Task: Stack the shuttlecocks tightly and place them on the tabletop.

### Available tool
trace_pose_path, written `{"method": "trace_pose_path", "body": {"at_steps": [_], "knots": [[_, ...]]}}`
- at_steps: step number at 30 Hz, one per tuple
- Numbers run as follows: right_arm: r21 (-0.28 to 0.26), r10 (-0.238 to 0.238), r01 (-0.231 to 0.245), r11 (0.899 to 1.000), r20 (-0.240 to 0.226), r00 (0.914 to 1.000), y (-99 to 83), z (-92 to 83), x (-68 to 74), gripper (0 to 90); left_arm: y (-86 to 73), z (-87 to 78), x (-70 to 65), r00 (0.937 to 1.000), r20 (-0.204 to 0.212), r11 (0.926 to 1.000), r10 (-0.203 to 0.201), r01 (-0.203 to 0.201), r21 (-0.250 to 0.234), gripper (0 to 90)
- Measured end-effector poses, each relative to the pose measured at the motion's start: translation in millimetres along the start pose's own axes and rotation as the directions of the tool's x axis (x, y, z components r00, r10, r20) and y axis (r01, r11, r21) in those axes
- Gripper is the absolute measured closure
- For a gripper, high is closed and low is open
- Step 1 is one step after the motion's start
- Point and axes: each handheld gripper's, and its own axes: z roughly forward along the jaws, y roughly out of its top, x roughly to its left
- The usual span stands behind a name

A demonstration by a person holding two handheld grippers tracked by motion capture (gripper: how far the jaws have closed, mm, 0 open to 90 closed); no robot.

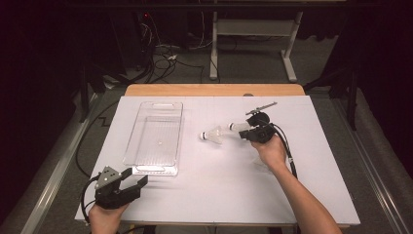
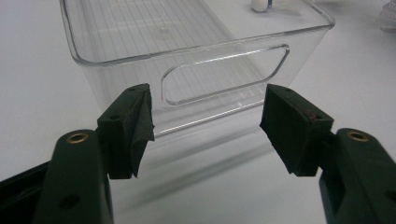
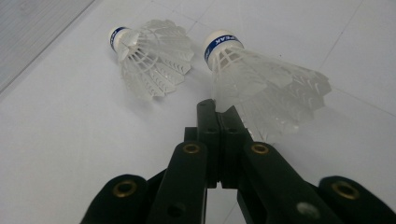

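Right gripper [image 3: 219, 109] pinches the skirt edge of the near shuttlecock [image 3: 261, 88], fingers closed on its feathers, likely for lifting. Second shuttlecock [image 3: 149, 56] lies just beside on the surface [image 1: 219, 185]. Left gripper [image 2: 205, 126] waits with fingers wide before the empty bin [image 2: 196, 79], probably to steady it.

— How many shuttlecocks?
— Two: one [image 3: 152, 58] on the left, another [image 3: 261, 84] beside it.
— Bins?
— One clear bin [image 1: 157, 168].
— Grippers?
— Two: left gripper [image 1: 136, 184], right gripper [image 1: 245, 134].

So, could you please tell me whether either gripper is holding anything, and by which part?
The right gripper pinches the nearer white feathered shuttlecock by its skirt edge; the left gripper holds nothing.
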Motion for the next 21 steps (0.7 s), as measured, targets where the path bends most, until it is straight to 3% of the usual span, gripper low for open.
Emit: {"method": "trace_pose_path", "body": {"at_steps": [21], "knots": [[0.009,-0.021,0.021,1.000,-0.036,0.9991,-10.1,-5.8,4.8,90.0,0.0,0.5,0.2,1.0000,0.000,1.0000,-0.004,0.004,0.000,34.8]]}}
